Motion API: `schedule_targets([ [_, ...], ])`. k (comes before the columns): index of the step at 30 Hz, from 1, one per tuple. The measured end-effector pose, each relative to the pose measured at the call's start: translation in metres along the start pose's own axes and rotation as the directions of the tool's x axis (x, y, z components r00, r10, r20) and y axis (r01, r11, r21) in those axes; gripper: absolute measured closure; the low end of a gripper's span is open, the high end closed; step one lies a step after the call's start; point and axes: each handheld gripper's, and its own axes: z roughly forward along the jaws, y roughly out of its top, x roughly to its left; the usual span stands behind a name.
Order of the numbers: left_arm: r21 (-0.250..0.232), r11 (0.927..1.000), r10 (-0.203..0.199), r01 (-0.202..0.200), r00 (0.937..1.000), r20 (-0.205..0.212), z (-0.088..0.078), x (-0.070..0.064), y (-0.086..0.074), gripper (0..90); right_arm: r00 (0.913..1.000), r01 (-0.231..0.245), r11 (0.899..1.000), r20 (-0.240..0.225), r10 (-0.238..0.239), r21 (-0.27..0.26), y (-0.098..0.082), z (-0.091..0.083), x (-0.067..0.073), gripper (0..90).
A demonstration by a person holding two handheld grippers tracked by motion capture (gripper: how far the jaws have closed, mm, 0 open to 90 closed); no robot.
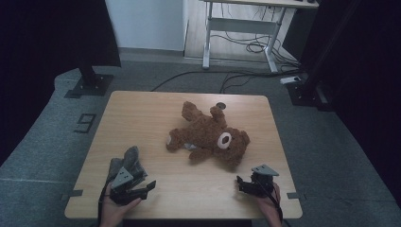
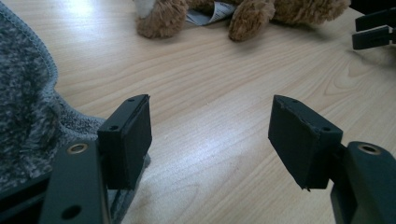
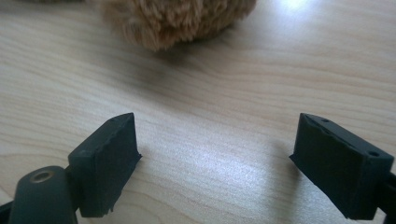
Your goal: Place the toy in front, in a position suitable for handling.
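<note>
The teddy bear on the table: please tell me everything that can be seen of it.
The teddy bear is brown and shaggy, plush by its look, with a pale muzzle. It lies sprawled near the middle of the wooden table, its head toward the near right side and its limbs spread toward the far side. A white sewn-in label shows between its limbs in the left gripper view. Only the table touches it; both grippers are apart from it.

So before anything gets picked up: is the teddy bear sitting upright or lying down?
Lying down. The teddy bear sprawls flat on the table, limbs spread, head toward the right gripper.
</note>
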Motion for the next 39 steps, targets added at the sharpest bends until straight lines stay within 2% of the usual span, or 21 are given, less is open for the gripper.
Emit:
schedule_targets([
  [8, 0.021, 0.9998, -0.008, 0.008, 1.0, 0.004, 0.006, -0.004, 0.004, 30.4, 0.9998, -0.021, 0.999, -0.005, 0.021, -0.045, -0.001, -0.003, -0.002, 14.4],
  [11, 0.019, 0.9998, -0.01, 0.01, 0.9999, 0.01, 0.006, -0.006, 0.008, 29.5, 0.9991, -0.037, 0.997, -0.023, 0.036, -0.063, -0.001, -0.005, -0.003, 14.6],
  [13, 0.013, 0.9999, -0.007, 0.007, 0.9999, 0.013, 0.007, -0.007, 0.013, 29.1, 0.9986, -0.047, 0.996, -0.03, 0.045, -0.076, -0.001, -0.007, -0.003, 15.0],
  [16, 0.004, 1.0, 0.004, -0.004, 1.0, -0.003, 0.012, -0.012, 0.023, 25.7, 0.9986, -0.041, 0.993, -0.037, 0.037, -0.113, 0.003, -0.009, -0.003, 15.8],
  [21, -0.003, 1.0, 0.002, -0.002, 1.0, -0.007, 0.016, -0.016, 0.035, 23.0, 0.9969, -0.054, 0.99, -0.065, 0.046, -0.132, 0.006, -0.009, -0.003, 16.1],
  [24, 0.002, 0.9996, 0.028, -0.028, 0.9994, -0.02, 0.023, -0.016, 0.046, 22.1, 0.9959, -0.043, 0.989, -0.084, 0.031, -0.138, 0.008, -0.007, 0.001, 15.8],
  [28, 0.014, 0.9995, 0.03, -0.03, 0.9994, -0.016, 0.03, -0.013, 0.058, 21.7, 0.9963, -0.03, 0.989, -0.084, 0.018, -0.145, 0.012, -0.008, 0.005, 15.5],
  [31, 0.016, 0.9999, 0.006, -0.006, 1.0, -0.005, 0.037, -0.007, 0.067, 22.0, 0.9947, -0.051, 0.986, -0.096, 0.036, -0.161, 0.017, -0.009, 0.006, 15.6],
  [33, 0.012, 0.9997, 0.019, -0.019, 0.9996, -0.018, 0.043, -0.003, 0.076, 22.4, 0.9944, -0.055, 0.983, -0.099, 0.038, -0.177, 0.027, -0.006, 0.007, 15.6],
  [39, 0.001, 0.9999, 0.011, -0.011, 0.9999, -0.008, 0.057, 0.005, 0.088, 23.7, 0.9926, -0.073, 0.979, -0.109, 0.053, -0.19, 0.044, 0.002, 0.008, 15.6],
])
